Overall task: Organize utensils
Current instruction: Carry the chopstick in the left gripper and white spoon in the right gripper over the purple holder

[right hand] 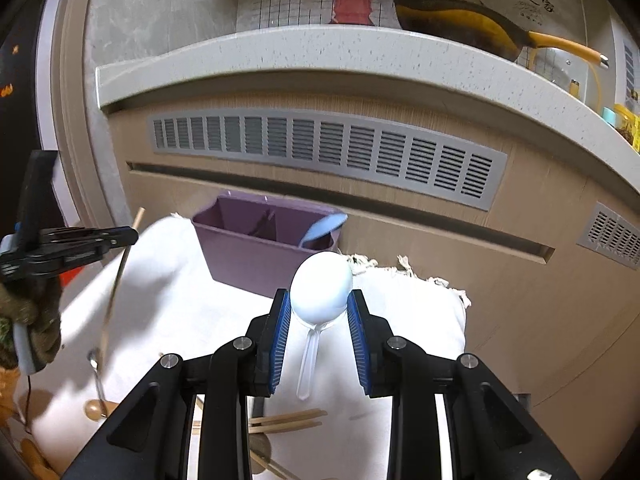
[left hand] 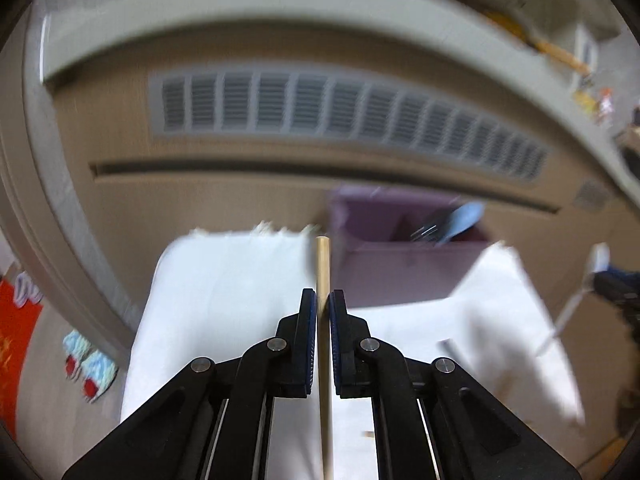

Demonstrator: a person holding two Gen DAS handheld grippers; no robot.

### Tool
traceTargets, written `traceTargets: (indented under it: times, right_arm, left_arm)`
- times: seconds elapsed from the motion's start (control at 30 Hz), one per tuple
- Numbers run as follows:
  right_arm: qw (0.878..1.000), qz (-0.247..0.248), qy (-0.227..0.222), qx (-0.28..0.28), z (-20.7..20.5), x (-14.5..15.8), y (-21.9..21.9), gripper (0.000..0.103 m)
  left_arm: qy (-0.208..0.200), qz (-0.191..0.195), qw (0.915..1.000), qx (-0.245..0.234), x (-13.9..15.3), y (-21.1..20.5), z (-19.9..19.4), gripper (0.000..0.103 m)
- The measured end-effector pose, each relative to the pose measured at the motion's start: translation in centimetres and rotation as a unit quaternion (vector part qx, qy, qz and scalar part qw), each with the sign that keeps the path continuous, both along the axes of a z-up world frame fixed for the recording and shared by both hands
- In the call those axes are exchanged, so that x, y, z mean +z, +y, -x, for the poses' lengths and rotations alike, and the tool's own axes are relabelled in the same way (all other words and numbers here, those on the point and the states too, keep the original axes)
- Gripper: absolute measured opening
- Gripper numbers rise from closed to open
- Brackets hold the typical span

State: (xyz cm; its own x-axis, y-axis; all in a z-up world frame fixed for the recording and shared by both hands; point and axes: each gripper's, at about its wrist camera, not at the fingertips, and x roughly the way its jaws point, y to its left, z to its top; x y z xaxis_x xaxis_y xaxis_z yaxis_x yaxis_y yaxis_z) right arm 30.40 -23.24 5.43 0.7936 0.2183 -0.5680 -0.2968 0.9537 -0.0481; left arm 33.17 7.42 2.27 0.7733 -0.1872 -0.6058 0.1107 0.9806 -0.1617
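Two hand-held grippers are shown, each carrying one utensil above a white cloth (right hand: 192, 300) on which a purple utensil caddy (right hand: 256, 256) stands. The left gripper (left hand: 323, 300) is clenched on a thin wooden stick (left hand: 322, 264), probably a chopstick, gripped part-way along so that its tip points toward the caddy's near wall. The right gripper (right hand: 319, 300) grasps a white plastic spoon (right hand: 320, 284) by the sides of its bowl, the clear handle hanging free below. A blue spoon (right hand: 322, 228) already leans in the caddy's right compartment; dark tines, seemingly a fork, lie beside it in the left wrist view. Wooden forks (right hand: 286, 420) and other utensils remain on the cloth. To complete this step well, each tool should be raised above the rim, centred over the compartment holding like items, tilted handle-down and released only once inside; the blurred left view suggests quick motion, so slowing near the rim is advisable.
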Motion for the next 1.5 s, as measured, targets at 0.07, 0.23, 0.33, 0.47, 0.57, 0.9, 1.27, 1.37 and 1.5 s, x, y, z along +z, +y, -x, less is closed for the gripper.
traceTargets:
  times: [0.07,0.23,0.33,0.47,0.57,0.9,1.27,1.37,1.5]
  right_arm:
    - [1.0,-0.013,-0.009,0.001,0.4,1.4,-0.2,0.027]
    - [0.997,-0.031,-0.068,-0.005,1.0,6.5,-0.5,0.027]
    - [0.992,-0.031,-0.118,-0.013,1.2,10.2,-0.4,0.027]
    - [0.983,-0.018,-0.181,-0.019,0.6,14.7,0.7,0.027]
    - [0.98,-0.022,-0.195,-0.023,-1.1,16.6,1.2,0.027]
    - [0.988,-0.057,-0.142,-0.004,-7.8,13.3,2.1,0.027]
    - [0.998,-0.06,-0.02,-0.015,-15.1,2.7,3.3,0.027]
    - [0.999,-0.052,0.01,-0.013,-16.0,0.3,3.9,0.027]
    - [0.999,-0.038,0.036,-0.012,-16.4,-2.4,4.3,0.028]
  left_arm:
    - [-0.03,0.008,0.9995,-0.01,3.9,0.0,0.4,0.007]
    - [-0.128,0.034,0.9906,-0.035,12.2,-0.8,1.9,0.007]
    - [-0.186,0.035,0.981,-0.041,16.8,-1.7,2.0,0.007]
    - [-0.25,0.022,0.9674,-0.035,22.0,-3.1,1.2,0.007]
    - [-0.266,0.019,0.9633,-0.031,23.6,-3.3,-0.2,0.007]
    - [-0.255,-0.002,0.9667,-0.024,18.9,-3.7,-4.8,0.007]
    - [-0.173,0.012,0.9847,-0.009,8.9,-3.3,-10.6,0.007]
    - [-0.136,0.018,0.9905,-0.011,6.3,-3.4,-11.6,0.007]
    - [-0.092,0.009,0.9957,-0.012,3.0,-3.8,-12.3,0.007]
